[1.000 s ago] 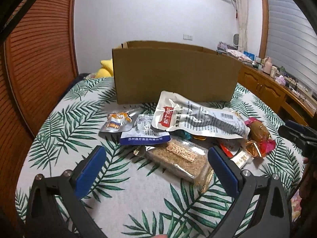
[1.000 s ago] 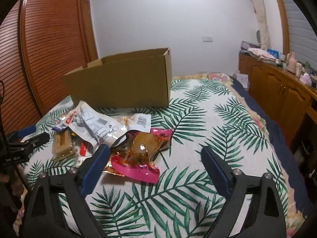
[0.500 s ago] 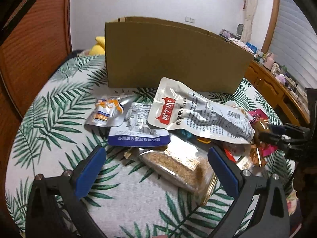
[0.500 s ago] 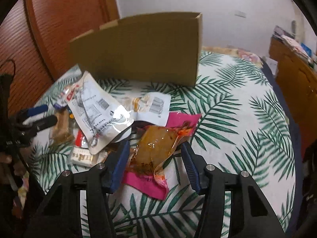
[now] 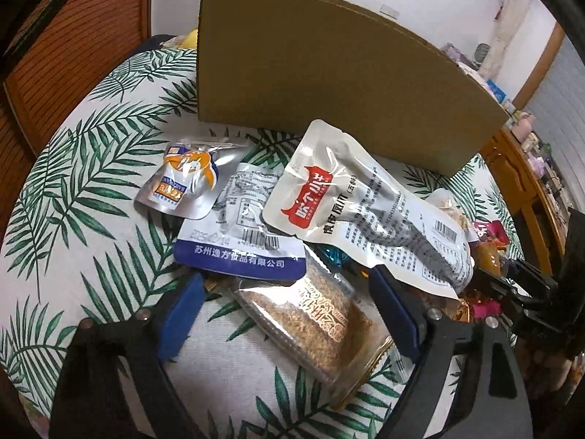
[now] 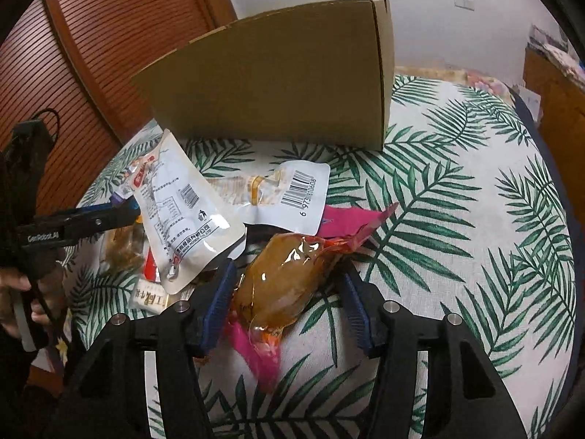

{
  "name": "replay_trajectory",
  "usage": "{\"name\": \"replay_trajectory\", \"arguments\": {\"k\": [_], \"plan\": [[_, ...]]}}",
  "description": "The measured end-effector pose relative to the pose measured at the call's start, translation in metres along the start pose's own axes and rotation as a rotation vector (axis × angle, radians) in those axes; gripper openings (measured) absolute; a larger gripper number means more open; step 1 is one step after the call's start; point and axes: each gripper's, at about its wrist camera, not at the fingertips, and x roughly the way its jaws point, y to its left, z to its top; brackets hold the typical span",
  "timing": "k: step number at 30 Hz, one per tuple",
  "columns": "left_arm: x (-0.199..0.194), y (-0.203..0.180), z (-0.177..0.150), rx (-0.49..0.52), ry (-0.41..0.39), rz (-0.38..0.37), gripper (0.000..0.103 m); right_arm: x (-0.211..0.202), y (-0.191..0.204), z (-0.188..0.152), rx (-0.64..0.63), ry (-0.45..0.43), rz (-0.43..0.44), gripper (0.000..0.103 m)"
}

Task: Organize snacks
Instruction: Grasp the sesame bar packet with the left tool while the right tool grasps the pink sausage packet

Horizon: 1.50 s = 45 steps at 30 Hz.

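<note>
Between right hand-held gripper (image 6: 287, 291) jaws: amber packet (image 6: 281, 285).

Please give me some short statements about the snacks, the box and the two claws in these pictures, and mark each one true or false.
1. The cardboard box stands behind the snack pile. True.
2. The left claw straddles a clear pack of brown granules. True.
3. The right claw is around the small silver pouch with the orange print. False: it is around the amber pouch, which lies on a pink wrapper.
4. The snacks lie on a bare wooden table. False: they lie on a palm-leaf cloth.
</note>
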Motion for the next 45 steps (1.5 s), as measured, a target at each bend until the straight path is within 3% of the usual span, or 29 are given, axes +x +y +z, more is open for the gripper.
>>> {"name": "replay_trajectory", "arguments": {"k": [10, 17, 22, 28, 31, 39, 42, 45], "plan": [[0.0, -0.008, -0.011, 0.058, 0.046, 0.042, 0.086, -0.001, 0.002, -0.003, -0.001, -0.03, -0.001, 0.057], [-0.01, -0.005, -0.021, 0.086, 0.072, 0.036, 0.073, 0.002, 0.002, 0.003, -0.008, -0.027, -0.008, 0.057], [-0.014, -0.005, -0.023, 0.102, 0.084, 0.047, 0.052, 0.001, 0.003, 0.001, -0.007, -0.028, -0.006, 0.057], [-0.013, -0.003, -0.02, 0.091, 0.073, 0.04, 0.051, 0.0, 0.003, 0.0, -0.003, -0.031, -0.003, 0.057], [-0.015, 0.001, -0.022, 0.083, 0.054, 0.036, 0.046, 0.0, 0.002, 0.0, -0.003, -0.033, -0.005, 0.057], [-0.022, 0.004, -0.033, 0.087, 0.019, -0.032, 0.043, 0.0, 0.007, 0.001, -0.019, -0.026, -0.044, 0.057], [-0.025, 0.005, -0.037, 0.085, -0.005, -0.077, 0.043, 0.001, 0.014, 0.005, -0.037, 0.004, -0.116, 0.057], [-0.026, 0.005, -0.04, 0.087, -0.019, -0.111, 0.043, 0.001, 0.017, 0.007, -0.001, 0.029, -0.134, 0.044]]}}
